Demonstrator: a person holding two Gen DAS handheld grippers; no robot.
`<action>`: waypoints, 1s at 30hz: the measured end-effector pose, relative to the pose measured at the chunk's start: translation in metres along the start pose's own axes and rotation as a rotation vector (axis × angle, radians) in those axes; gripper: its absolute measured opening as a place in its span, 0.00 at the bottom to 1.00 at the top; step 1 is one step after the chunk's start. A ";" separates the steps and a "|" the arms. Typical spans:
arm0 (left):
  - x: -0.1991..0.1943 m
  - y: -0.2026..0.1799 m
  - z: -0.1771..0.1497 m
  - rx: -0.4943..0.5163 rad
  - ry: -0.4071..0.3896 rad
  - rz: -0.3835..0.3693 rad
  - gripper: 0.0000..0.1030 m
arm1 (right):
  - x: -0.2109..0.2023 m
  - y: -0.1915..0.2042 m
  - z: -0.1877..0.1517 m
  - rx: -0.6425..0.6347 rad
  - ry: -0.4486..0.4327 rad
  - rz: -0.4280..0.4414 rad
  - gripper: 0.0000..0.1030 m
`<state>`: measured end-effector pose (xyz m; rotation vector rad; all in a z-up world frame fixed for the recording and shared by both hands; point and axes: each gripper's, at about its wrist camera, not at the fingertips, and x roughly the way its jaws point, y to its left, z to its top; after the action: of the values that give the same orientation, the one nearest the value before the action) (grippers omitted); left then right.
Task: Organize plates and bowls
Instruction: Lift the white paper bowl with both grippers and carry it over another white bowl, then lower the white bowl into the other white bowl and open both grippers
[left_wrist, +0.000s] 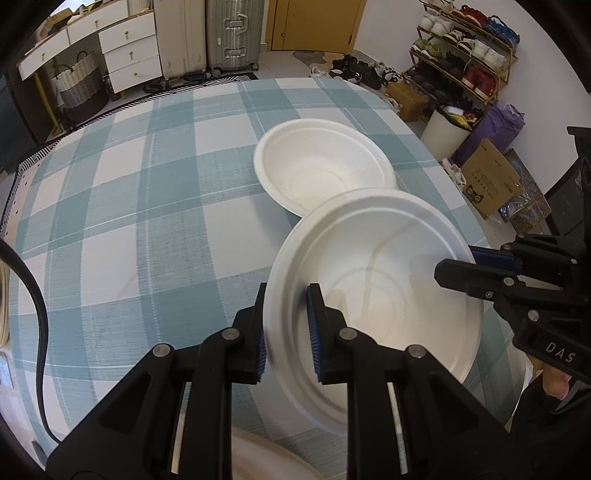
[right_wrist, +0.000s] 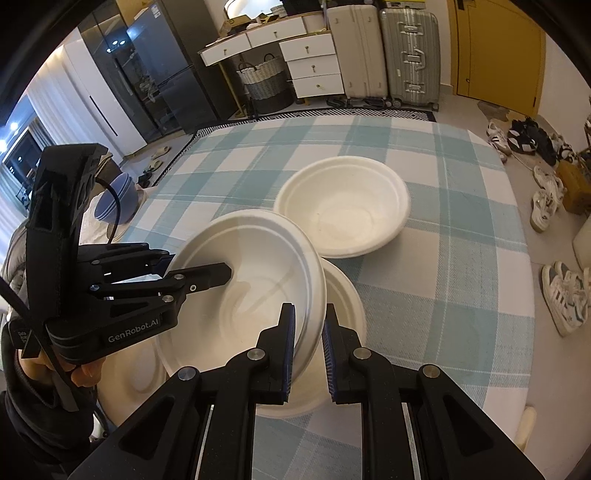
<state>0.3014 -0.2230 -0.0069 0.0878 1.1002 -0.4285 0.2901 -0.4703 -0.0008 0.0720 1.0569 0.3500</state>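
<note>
**A:** Take me across it, starting from the left. Where was everything relative to the bowl resting on the table?

**B:** I had the left claw (left_wrist: 286, 328) nearest me, on the near-left side of that resting bowl (left_wrist: 325, 162). Its jaws were narrow, pinched on the left rim of the bowl I was carrying (left_wrist: 376, 295), one pad inside the wall and one outside.

**A:** And the carried bowl itself?

**B:** It hung just short of the resting bowl, on my side of it. Its far rim overlapped the resting bowl's near edge in the left camera, though I couldn't tell whether they touched. It was tilted, with its mouth turned toward the left claw. Both bowls are round, so there was no long axis to line up.

**A:** Then the right side?

**B:** The right claw (right_wrist: 309, 343) was also closed narrow, on the opposite rim of the same bowl. In its own view, another white dish (right_wrist: 343, 295) lay under the carried bowl, near-left of the resting bowl.

**A:** What did the coming move turn on?

**B:** As I judged it, the resting bowl lay straight ahead of both claws, further along the checked tablecloth (left_wrist: 129, 184). Neither claw looked clearly nearer. If nesting was the aim, I'd have needed to level the carried bowl before lowering it.
</note>
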 end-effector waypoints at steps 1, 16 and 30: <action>0.001 -0.002 0.000 0.002 0.002 -0.001 0.15 | 0.000 -0.002 -0.001 0.003 0.001 -0.002 0.14; 0.022 -0.005 -0.003 0.008 0.034 -0.008 0.16 | 0.011 -0.009 -0.011 0.014 0.024 -0.024 0.14; 0.030 -0.008 -0.006 0.025 0.053 0.007 0.17 | 0.015 -0.012 -0.013 0.013 0.030 -0.045 0.14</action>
<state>0.3049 -0.2374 -0.0345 0.1257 1.1466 -0.4353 0.2881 -0.4785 -0.0229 0.0545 1.0890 0.3046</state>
